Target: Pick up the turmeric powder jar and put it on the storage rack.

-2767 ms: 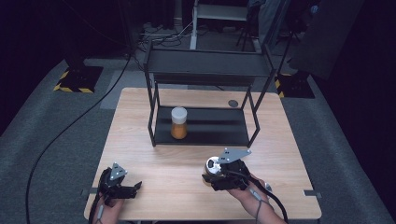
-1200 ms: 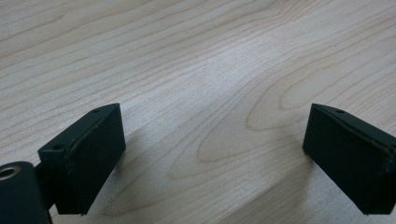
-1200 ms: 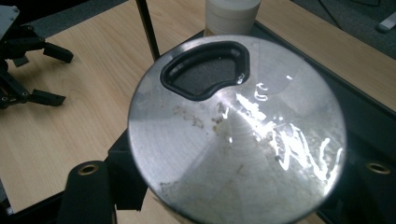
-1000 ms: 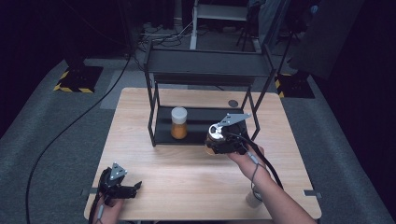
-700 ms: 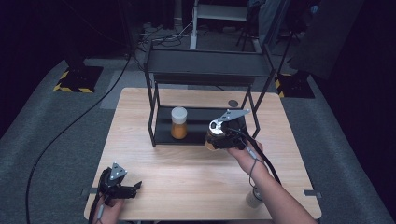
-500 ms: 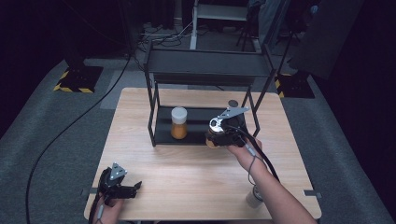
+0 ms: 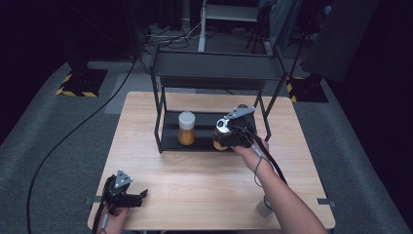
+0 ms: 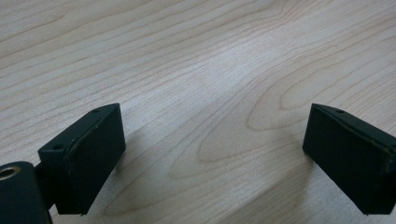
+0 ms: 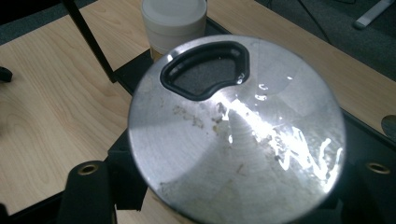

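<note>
On the lower shelf of a black two-tier rack stands a jar with a white lid and orange contents. The same white-lidded jar appears at the top of the right gripper view. To its right, at the shelf's front edge, my right gripper is shut on a second jar with a shiny silver top. That top has a black-rimmed opening, and the black jaws grip it from both sides. My left gripper rests open near the table's front left corner. Bare wood lies between its fingers.
The rack's upper shelf overhangs both jars, and its black legs stand at the corners. A small pale cap-like object sits near the table's front right edge beside the forearm. Grey floor and cables surround the wooden table.
My right gripper has carried the silver-topped jar from the table's front area away to the rack's lower shelf, beside the white-lidded jar. The left gripper has stayed put.
</note>
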The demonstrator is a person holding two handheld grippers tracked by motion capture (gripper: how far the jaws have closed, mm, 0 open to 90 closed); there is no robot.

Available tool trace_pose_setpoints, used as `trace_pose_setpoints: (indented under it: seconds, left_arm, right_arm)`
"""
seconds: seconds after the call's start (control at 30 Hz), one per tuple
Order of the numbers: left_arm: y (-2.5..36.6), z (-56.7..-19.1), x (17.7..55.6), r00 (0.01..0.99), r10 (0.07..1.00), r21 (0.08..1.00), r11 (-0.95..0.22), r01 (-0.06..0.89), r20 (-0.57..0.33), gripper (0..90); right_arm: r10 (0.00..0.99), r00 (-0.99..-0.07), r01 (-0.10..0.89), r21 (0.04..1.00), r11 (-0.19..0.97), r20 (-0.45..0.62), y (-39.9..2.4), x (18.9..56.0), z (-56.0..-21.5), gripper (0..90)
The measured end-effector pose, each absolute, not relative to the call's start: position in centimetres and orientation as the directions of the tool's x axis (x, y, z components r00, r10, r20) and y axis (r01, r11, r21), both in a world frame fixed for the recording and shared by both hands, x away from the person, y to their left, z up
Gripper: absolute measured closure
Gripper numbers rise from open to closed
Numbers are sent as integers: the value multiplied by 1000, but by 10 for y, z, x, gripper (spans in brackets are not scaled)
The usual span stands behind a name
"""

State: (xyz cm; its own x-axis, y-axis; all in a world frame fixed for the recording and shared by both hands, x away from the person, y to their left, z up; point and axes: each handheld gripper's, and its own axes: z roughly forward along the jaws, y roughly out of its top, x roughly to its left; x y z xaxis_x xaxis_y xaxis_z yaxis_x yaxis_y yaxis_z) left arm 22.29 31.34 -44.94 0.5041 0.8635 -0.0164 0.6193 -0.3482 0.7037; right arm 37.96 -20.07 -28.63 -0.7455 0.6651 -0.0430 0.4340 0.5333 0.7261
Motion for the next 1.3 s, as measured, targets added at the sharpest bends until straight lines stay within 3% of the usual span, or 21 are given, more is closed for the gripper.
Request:
trace_pose_setpoints:
  seconds: [1.3]
  left_arm:
    - [313, -449, 223, 504, 864, 704, -348, 620, -17, 59]
  right_arm:
    - [706, -707, 494, 688, 532, -38, -167, 433, -328, 315]
